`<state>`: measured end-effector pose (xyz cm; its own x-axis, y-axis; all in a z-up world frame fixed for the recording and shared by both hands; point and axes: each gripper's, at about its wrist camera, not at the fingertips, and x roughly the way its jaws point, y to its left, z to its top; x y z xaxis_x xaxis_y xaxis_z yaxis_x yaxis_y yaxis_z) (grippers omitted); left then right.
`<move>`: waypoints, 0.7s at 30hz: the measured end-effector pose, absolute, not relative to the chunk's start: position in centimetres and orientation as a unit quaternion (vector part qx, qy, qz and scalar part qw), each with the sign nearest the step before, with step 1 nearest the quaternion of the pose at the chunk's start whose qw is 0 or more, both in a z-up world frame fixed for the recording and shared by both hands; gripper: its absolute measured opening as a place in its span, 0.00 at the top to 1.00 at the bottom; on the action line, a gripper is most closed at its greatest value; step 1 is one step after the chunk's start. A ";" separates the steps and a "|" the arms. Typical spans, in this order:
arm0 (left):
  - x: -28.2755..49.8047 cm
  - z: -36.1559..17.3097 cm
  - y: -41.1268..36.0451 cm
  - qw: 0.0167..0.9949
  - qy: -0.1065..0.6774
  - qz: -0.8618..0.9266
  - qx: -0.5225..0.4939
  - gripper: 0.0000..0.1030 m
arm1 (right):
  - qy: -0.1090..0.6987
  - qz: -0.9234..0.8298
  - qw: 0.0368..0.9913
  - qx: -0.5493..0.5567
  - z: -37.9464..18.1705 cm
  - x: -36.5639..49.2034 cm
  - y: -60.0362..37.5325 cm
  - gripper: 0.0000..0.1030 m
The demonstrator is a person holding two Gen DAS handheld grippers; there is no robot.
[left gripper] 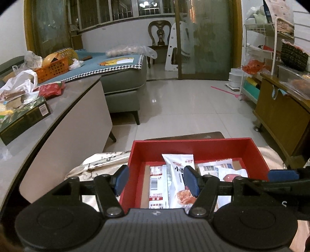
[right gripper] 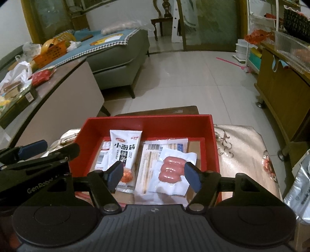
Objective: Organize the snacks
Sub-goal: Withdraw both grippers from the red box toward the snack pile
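A home living room; a grey sofa [left gripper: 124,85] under a blue patterned throw [left gripper: 108,65] stands on glossy floor tiles [left gripper: 184,104]; a carved wooden chair [left gripper: 159,33] sits by barred windows [left gripper: 120,9]; a wire rack [left gripper: 259,50] and a wooden cabinet [left gripper: 279,116] hold household clutter; shopping bags [left gripper: 19,81] crowd the counter [left gripper: 64,108].

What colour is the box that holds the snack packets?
The box is red, clearest in the right wrist view.
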<state>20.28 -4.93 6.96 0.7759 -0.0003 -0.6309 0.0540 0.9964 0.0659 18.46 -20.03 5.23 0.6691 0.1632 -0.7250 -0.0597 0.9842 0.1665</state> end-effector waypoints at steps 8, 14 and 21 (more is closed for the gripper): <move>17.9 6.6 -4.5 0.937 0.343 -0.023 0.054 0.43 | 0.411 0.065 0.908 0.045 5.1 16.8 -19.3 0.25; 16.4 6.0 -3.5 0.929 0.366 -0.030 0.048 0.39 | 0.424 0.067 0.903 0.036 4.7 15.1 -18.9 0.24; 14.1 4.3 -2.4 0.910 0.412 -0.036 0.038 0.38 | 0.431 0.072 0.899 0.041 4.4 13.0 -18.7 0.23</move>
<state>14.12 -2.40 4.29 0.6587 -0.0346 -0.7517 0.0979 0.9944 0.0400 12.98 -18.65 4.37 0.6185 0.1649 -0.7683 -0.0938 0.9862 0.1361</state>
